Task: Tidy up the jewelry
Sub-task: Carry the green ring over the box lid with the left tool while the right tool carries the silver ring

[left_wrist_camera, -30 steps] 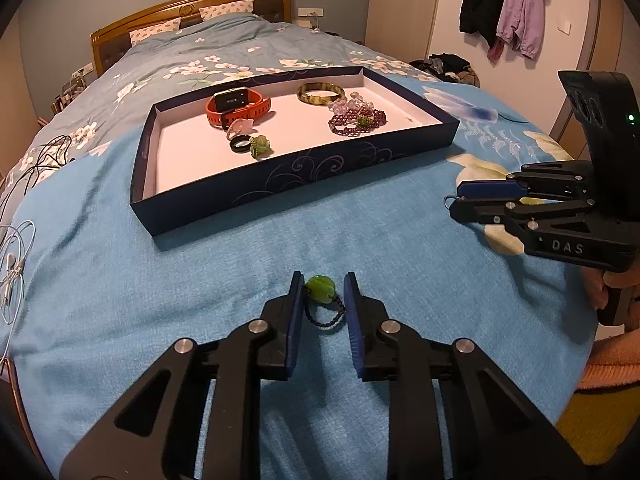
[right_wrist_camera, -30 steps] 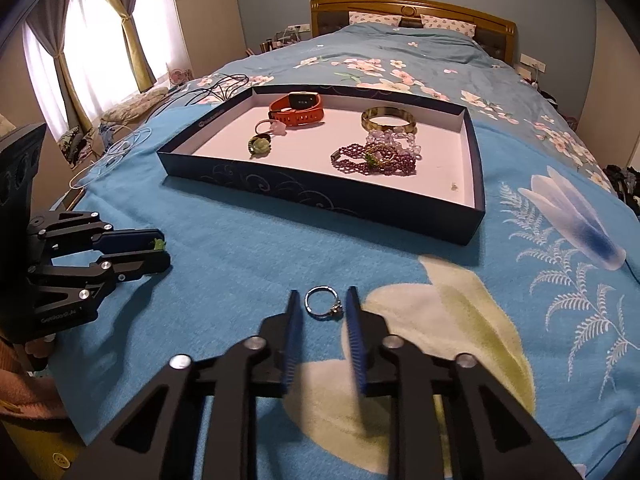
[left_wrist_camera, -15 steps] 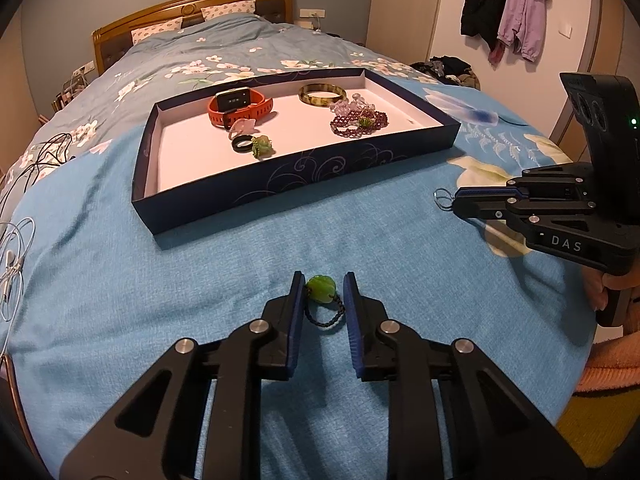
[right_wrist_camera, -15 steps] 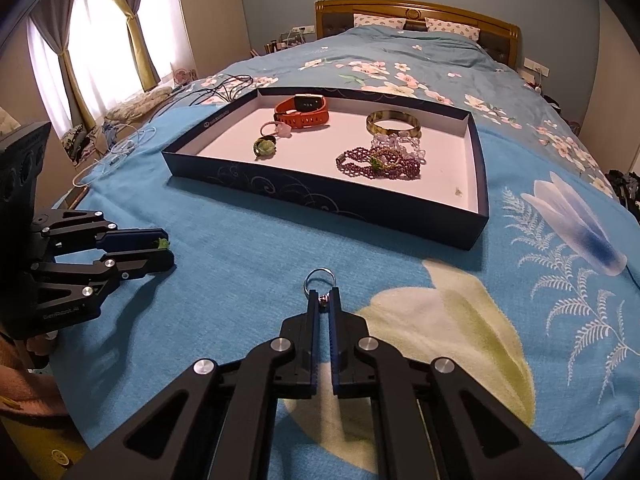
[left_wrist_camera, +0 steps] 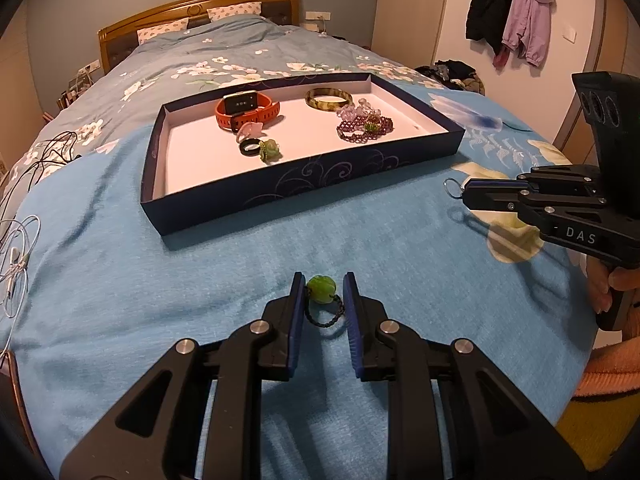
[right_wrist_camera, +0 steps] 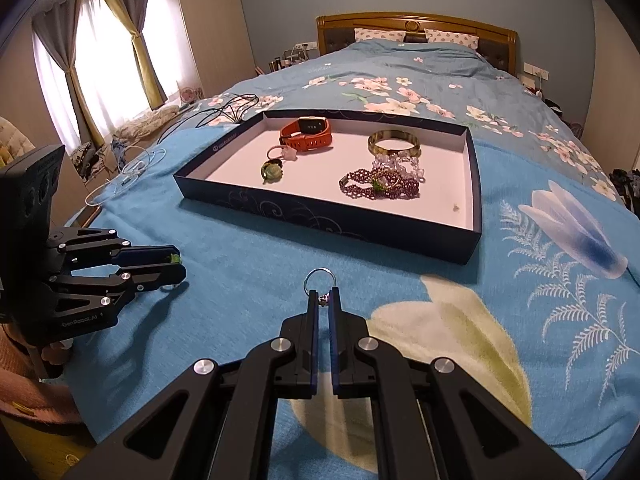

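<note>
A dark blue tray (left_wrist_camera: 304,188) on the bed holds an orange watch (left_wrist_camera: 246,110), a gold bangle (left_wrist_camera: 329,99), purple bead bracelets (left_wrist_camera: 364,126) and two rings. My left gripper (left_wrist_camera: 322,294) is shut on a green-bead ring (left_wrist_camera: 320,289) with a black cord, low over the blue blanket. My right gripper (right_wrist_camera: 323,298) is shut on a silver ring (right_wrist_camera: 319,279), lifted above the blanket in front of the tray (right_wrist_camera: 328,216). The silver ring also shows in the left wrist view (left_wrist_camera: 452,187).
White and black cables (left_wrist_camera: 18,240) lie at the bed's left edge. The wooden headboard (left_wrist_camera: 200,12) stands beyond the tray. Clothes hang on the wall (left_wrist_camera: 508,12) at the right. Curtained windows (right_wrist_camera: 92,72) show in the right wrist view.
My right gripper closed on the silver ring and lifted it off the blanket, moving toward the tray. The left gripper stayed put, still gripping the green-bead ring.
</note>
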A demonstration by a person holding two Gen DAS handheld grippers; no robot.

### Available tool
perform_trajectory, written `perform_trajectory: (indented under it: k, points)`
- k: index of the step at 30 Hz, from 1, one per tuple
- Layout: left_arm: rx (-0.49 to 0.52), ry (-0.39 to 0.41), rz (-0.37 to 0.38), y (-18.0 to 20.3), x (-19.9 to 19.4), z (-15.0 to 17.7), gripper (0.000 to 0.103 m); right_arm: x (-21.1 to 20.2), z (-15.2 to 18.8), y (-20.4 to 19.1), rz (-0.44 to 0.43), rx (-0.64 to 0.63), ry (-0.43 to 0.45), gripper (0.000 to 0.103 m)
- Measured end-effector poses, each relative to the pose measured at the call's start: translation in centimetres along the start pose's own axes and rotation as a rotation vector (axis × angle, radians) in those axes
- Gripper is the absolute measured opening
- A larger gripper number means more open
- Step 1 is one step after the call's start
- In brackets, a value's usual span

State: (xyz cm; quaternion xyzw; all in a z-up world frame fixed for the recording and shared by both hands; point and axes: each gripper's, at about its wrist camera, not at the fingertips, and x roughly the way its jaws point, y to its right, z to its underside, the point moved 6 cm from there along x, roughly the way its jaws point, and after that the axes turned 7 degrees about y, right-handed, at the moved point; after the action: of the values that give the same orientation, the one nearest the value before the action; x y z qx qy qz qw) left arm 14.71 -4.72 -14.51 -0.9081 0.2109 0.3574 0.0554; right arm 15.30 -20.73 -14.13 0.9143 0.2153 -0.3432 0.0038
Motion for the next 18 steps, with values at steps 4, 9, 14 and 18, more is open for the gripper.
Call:
perform_trajectory:
  k: [4,9,14,18]
  points:
    - [-0.003,0.017,-0.004,0.0,-0.4,-0.3,0.019,-0.2,-0.3,0.0,-0.013,0.008,0.017,0.003]
    - [-0.008,0.042,-0.008,0.0,-0.8,-1.0,0.019,-0.6,-0.7,0.1,-0.016,0.012,0.037,0.003]
    - [-0.016,0.064,-0.009,0.1,-1.1,-1.8,0.019,-0.8,-1.1,0.0,-0.023,0.019,0.054,0.003]
    - [-0.019,0.073,-0.011,0.1,-1.2,-2.2,0.019,-0.9,-1.3,0.0,-0.026,0.019,0.061,0.003]
